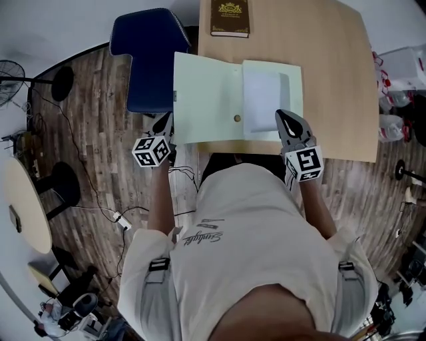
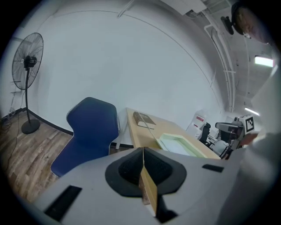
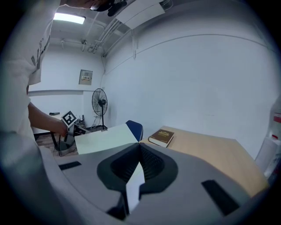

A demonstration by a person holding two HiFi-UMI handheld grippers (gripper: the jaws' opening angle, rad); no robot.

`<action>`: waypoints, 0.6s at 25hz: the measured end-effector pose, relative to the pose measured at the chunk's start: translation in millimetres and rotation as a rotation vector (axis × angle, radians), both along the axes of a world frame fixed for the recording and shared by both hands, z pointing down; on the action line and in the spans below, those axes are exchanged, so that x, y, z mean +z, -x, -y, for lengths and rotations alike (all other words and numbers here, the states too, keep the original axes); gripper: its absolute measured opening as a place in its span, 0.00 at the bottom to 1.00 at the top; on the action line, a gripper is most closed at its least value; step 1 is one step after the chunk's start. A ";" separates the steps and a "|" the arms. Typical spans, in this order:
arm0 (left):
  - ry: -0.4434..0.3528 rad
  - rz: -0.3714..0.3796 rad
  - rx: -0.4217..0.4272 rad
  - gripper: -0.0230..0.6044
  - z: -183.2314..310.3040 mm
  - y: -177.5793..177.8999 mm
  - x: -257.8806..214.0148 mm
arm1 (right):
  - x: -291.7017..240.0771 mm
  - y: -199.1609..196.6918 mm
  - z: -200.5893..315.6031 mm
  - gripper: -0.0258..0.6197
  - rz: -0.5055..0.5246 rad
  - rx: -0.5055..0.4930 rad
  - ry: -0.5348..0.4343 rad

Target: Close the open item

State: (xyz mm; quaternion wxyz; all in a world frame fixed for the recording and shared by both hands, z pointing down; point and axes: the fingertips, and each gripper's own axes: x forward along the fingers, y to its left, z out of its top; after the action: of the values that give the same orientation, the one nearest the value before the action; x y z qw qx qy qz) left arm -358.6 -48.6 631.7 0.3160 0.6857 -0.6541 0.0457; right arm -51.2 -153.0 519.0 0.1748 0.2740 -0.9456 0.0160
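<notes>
**Pale green card folder [image 1: 206, 93], one, lying open on a light wooden counter [image 1: 333, 80], left flap overhanging the counter edge above one blue padded chair [image 1: 150, 60].**

Grippers, two: left gripper [image 1: 166, 125] at the folder's near-left corner, right gripper [image 1: 287, 118] at its near-right edge. Only the head view shows one white paper sheet [image 1: 261, 100] in the right half and one small round brass fastener [image 1: 237, 118] by the fold. Only the gripper views show the jaws. The left pair is pressed together on a thin sheet edge that reads tan there, the right pair on a pale sheet edge. Brown hardback book [image 1: 229, 18], one, at the far edge, with a gold emblem and lettering too small to read. Black pedestal fan [image 2: 27, 61], one. Framed wall notice [image 3: 85, 77], one, in the right gripper view only, print illegible.
</notes>
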 end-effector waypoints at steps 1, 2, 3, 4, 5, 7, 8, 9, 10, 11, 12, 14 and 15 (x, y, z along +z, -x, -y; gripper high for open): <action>-0.010 -0.002 0.018 0.06 2.4 -4.3 -4.6 | -0.1 0.9 -0.8 0.03 0.001 0.000 -0.002; -0.018 -0.003 0.036 0.06 4.5 -8.6 -9.4 | -0.2 1.7 -1.9 0.03 0.003 -0.001 -0.003; -0.025 -0.003 0.055 0.06 6.1 -12.9 -14.6 | -0.3 2.2 -3.3 0.03 0.007 -0.001 -0.005; -0.030 -0.001 0.076 0.06 7.5 -17.4 -20.2 | -0.6 2.4 -5.0 0.03 0.010 -0.002 -0.008; -0.037 0.002 0.097 0.06 9.3 -22.2 -26.2 | -1.1 1.9 -6.5 0.03 0.014 -0.002 -0.012; -0.051 0.012 0.139 0.06 14.9 -32.5 -38.0 | -1.8 -1.1 -7.8 0.03 0.019 0.003 -0.017; -0.058 0.016 0.158 0.06 18.3 -37.6 -43.3 | -2.1 -3.1 -7.8 0.03 0.023 0.009 -0.017; -0.065 0.018 0.176 0.06 21.6 -42.5 -48.2 | -2.6 -5.1 -7.4 0.03 0.028 0.017 -0.018; -0.069 0.018 0.192 0.06 24.8 -47.4 -52.5 | -3.4 -6.8 -7.0 0.03 0.035 0.027 -0.018; -0.073 0.015 0.207 0.06 27.6 -52.7 -56.4 | -4.2 -8.5 -6.8 0.03 0.041 0.037 -0.018; -0.076 0.008 0.223 0.06 30.3 -59.0 -59.8 | -5.0 -10.4 -6.7 0.03 0.048 0.048 -0.018; -0.081 -0.005 0.260 0.06 35.8 -74.1 -64.6 | -6.2 -16.1 -6.2 0.03 0.060 0.069 -0.019; -0.082 -0.005 0.280 0.06 38.7 -82.6 -65.8 | -6.5 -20.2 -5.7 0.03 0.065 0.079 -0.020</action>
State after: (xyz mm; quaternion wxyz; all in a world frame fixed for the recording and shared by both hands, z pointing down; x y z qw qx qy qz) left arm -275.9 -87.2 565.8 0.2800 0.7828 -0.5524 0.0610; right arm -30.9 -147.3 512.5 0.1406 0.3122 -0.9393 0.0223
